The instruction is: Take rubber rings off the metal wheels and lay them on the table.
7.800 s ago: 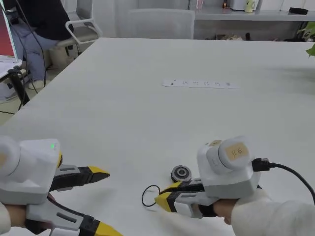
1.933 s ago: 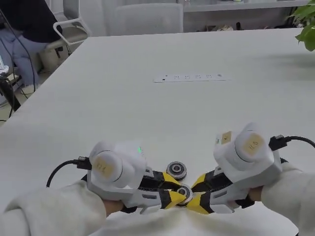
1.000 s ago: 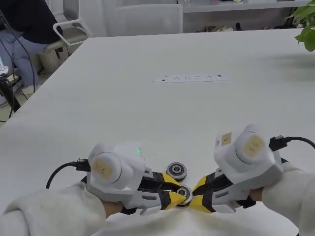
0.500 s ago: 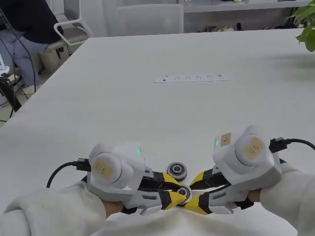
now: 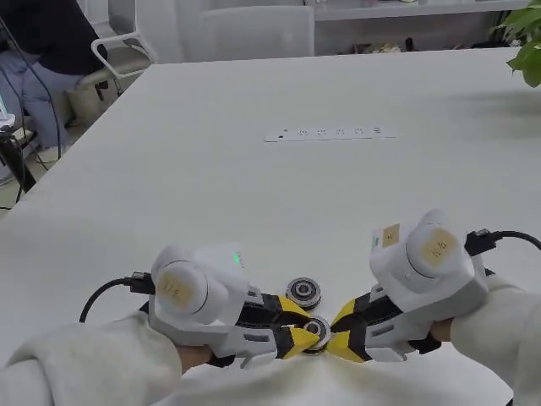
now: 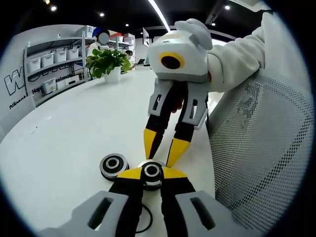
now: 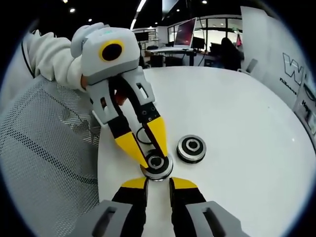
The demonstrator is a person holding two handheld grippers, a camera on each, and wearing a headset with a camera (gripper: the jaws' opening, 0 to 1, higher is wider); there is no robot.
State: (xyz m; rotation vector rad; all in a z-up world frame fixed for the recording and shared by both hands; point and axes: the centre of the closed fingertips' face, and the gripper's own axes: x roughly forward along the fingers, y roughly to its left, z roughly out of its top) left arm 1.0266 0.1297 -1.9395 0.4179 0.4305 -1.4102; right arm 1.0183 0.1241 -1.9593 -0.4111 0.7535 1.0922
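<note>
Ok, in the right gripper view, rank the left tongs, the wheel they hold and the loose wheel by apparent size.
1. left tongs, by far the largest.
2. held wheel and loose wheel: about alike; the held one is nearer and partly covered, so I won't rank them.

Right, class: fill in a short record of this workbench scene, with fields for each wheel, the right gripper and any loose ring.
Held wheel: clamped between the left gripper's tips
Right gripper: tips at that wheel's rim; grip unclear
Second wheel: flat on the table, just beside, untouched
Loose ring: on the table under the left gripper
</note>
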